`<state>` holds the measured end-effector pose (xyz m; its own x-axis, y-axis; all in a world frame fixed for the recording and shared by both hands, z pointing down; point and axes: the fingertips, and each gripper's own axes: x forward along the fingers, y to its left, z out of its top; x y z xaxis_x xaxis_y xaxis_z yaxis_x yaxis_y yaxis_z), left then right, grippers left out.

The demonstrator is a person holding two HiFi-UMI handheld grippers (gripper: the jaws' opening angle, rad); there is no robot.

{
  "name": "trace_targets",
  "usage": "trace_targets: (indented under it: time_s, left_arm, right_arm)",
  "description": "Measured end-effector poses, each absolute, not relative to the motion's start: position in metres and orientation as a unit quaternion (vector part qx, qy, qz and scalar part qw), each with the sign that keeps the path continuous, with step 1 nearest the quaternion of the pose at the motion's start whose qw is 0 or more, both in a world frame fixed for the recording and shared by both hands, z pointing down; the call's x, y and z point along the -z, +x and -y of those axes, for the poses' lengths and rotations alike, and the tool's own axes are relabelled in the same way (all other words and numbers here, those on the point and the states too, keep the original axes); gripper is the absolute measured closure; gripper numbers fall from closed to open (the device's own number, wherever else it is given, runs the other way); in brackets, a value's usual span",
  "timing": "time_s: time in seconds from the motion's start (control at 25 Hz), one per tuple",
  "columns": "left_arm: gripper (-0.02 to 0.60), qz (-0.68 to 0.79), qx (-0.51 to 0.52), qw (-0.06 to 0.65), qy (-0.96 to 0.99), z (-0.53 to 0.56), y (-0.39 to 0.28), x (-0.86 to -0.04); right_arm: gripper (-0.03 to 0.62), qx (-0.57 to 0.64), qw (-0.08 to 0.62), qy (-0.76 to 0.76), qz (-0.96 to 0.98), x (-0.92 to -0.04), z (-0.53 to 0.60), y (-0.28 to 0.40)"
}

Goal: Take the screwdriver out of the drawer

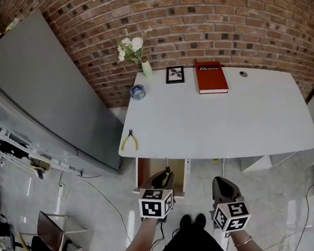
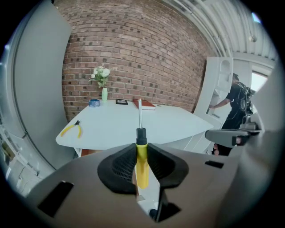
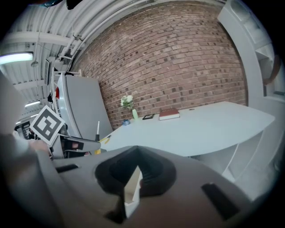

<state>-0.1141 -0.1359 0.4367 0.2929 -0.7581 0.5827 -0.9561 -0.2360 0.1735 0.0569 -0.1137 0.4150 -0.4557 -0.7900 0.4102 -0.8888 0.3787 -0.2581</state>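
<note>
My left gripper (image 1: 164, 177) is shut on the screwdriver, held above the open wooden drawer (image 1: 147, 171) under the white table's (image 1: 244, 120) front edge. In the left gripper view (image 2: 141, 147) the yellow handle (image 2: 142, 162) sits clamped between the black pads, and the black collar and metal shaft (image 2: 140, 113) stick out past the jaws toward the table. The shaft also shows in the head view (image 1: 167, 163) and the right gripper view (image 3: 98, 129). My right gripper (image 1: 222, 182) (image 3: 135, 152) hangs to the right of the drawer, shut and holding nothing.
Yellow pliers (image 1: 129, 141) lie at the table's front left corner. A red book (image 1: 211, 77), a small framed picture (image 1: 174, 75), a flower vase (image 1: 146, 68) and a blue object (image 1: 137, 91) stand along the brick wall. A grey panel (image 1: 44, 88) leans at left. A person (image 2: 234, 107) stands far right.
</note>
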Motion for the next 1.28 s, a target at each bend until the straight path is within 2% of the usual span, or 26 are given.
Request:
trace_targets:
  time_s: [0.68,1.28]
  left_arm:
    - [0.515,0.568,-0.137,0.196,0.788,0.123,-0.126,-0.368]
    - [0.515,0.564,-0.115,0.178,0.798,0.116,-0.125,-0.343]
  right_arm:
    - [0.592,-0.185,0.08,0.517,0.832,-0.36,0.12,0.048]
    - [0.592,-0.149,0.081,0.516,0.84,-0.336,0.119,0.043]
